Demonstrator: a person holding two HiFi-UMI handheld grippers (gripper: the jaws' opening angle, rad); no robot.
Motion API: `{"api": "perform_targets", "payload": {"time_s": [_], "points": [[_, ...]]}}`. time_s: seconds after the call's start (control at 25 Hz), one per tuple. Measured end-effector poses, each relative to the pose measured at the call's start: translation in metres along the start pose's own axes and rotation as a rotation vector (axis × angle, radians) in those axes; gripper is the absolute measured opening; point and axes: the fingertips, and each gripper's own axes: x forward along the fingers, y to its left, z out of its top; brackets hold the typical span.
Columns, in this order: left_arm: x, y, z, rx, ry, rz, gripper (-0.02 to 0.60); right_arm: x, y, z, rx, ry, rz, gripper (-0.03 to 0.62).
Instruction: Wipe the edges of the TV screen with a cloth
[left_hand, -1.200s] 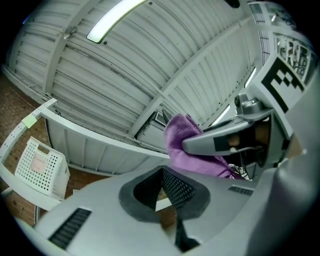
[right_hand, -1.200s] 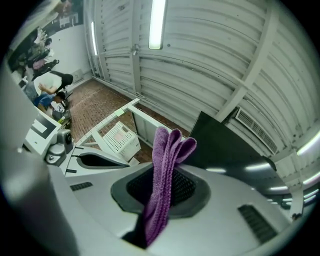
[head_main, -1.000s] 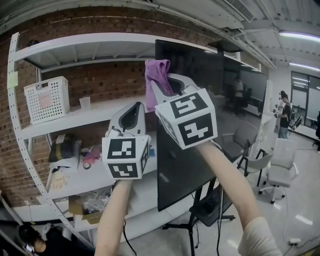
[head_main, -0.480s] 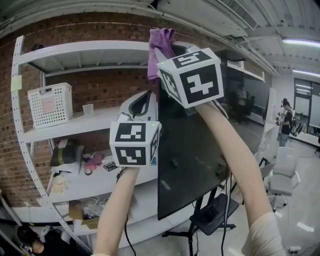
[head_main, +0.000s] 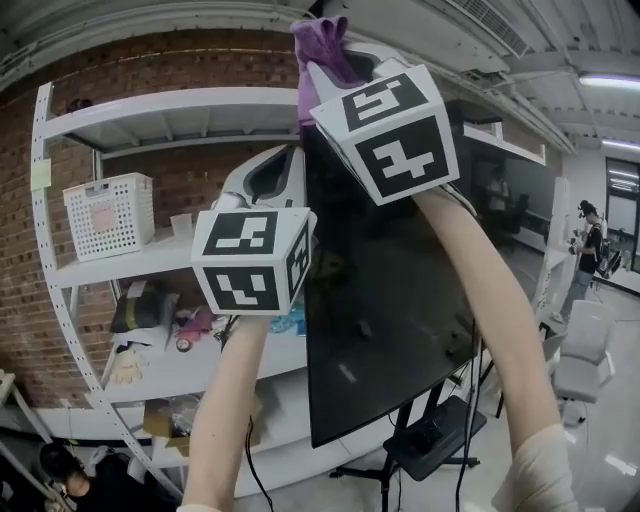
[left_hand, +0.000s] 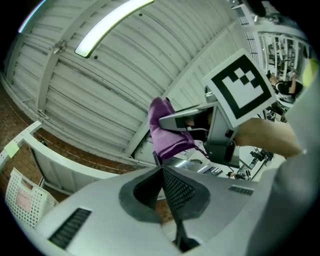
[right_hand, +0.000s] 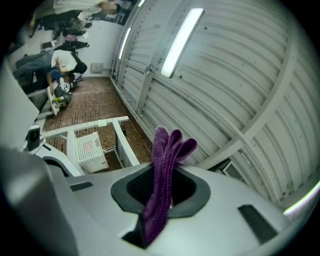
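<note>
Purple fleecy cloth (right_hand: 164, 165) stands pinched upright in the right gripper (right_hand: 159, 192), whose jaws are clamped on its lower part while a folded tuft pokes out past the tips. In the head view the same gripper (head_main: 335, 62) has climbed over the last second. It was low on the left border of the black flat TV screen (head_main: 390, 300), and it now holds the cloth (head_main: 320, 45) up at the top left corner. The marker cube hides the corner itself, so I cannot tell whether the fabric is touching the frame. The left gripper (head_main: 278, 170) has risen too and sits just beside the screen's left edge. Its own view shows its jaws (left_hand: 162, 172) pressed together with nothing between them. Judging by that climb, the upper stretch of the left edge has had its pass. The turn along the top edge looks like the step in hand, with the other edges still to do. Behind, the white metal shelving (head_main: 150, 100) carries a white slatted basket (head_main: 105, 215), and the red brick wall (head_main: 200, 165) lies beyond.
</note>
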Motion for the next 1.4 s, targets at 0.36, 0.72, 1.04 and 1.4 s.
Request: {"api": "perform_targets", "payload": {"time_s": [0.36,0.72,1.04,1.4], "points": [[0.005,-0.027,0.012,0.050,0.000,0.015,0.014,0.000,0.016,-0.022,-0.467,0.024,0.145,0.064],[-0.001,-0.033,-0.002,0.063,0.030,0.064,0.014,-0.004,0.047,-0.047,-0.495,0.026,0.330,0.063],[0.007,-0.049,-0.004,0.058,0.020,0.127,0.014,-0.010,0.045,-0.064,-0.619,0.032,0.432,0.063],[0.021,-0.088,-0.020,0.070,0.043,0.178,0.014,-0.015,0.014,-0.104,-0.577,0.039,0.441,0.063]]}}
